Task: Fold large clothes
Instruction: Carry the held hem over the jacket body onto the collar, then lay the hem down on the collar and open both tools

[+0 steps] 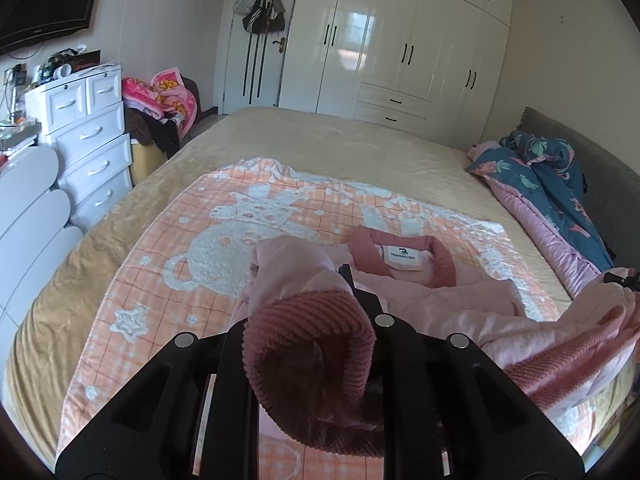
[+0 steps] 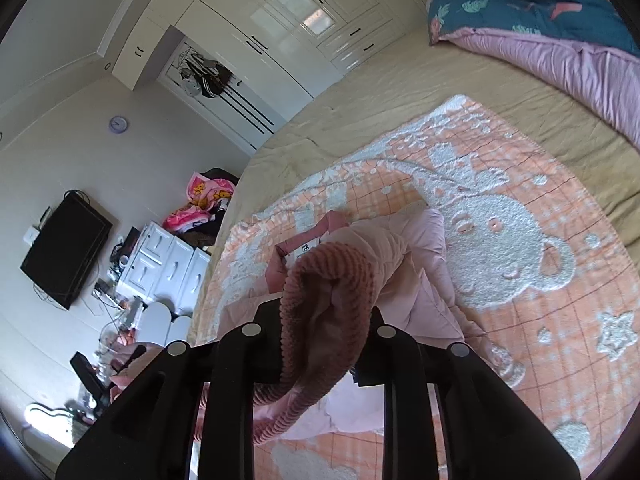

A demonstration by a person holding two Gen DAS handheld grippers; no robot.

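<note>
A pale pink padded jacket [image 1: 436, 300] with dark pink ribbed collar [image 1: 440, 260] and cuffs lies on an orange-and-white blanket [image 1: 248, 216] on the bed. My left gripper [image 1: 320, 320] is shut on one sleeve's ribbed cuff [image 1: 312, 344], held above the blanket. My right gripper [image 2: 324, 312] is shut on the other ribbed cuff [image 2: 328, 280], with the sleeve [image 2: 384, 240] lifted off the jacket body [image 2: 424, 304]. The cuffs hide both sets of fingertips.
The beige bed [image 1: 340, 136] has a blue and pink quilt [image 1: 552, 184] piled at its right side by the grey headboard [image 1: 592, 152]. White drawers [image 1: 92, 136] and a clothes pile [image 1: 164, 104] stand left of the bed. Wardrobes [image 1: 400, 40] line the far wall.
</note>
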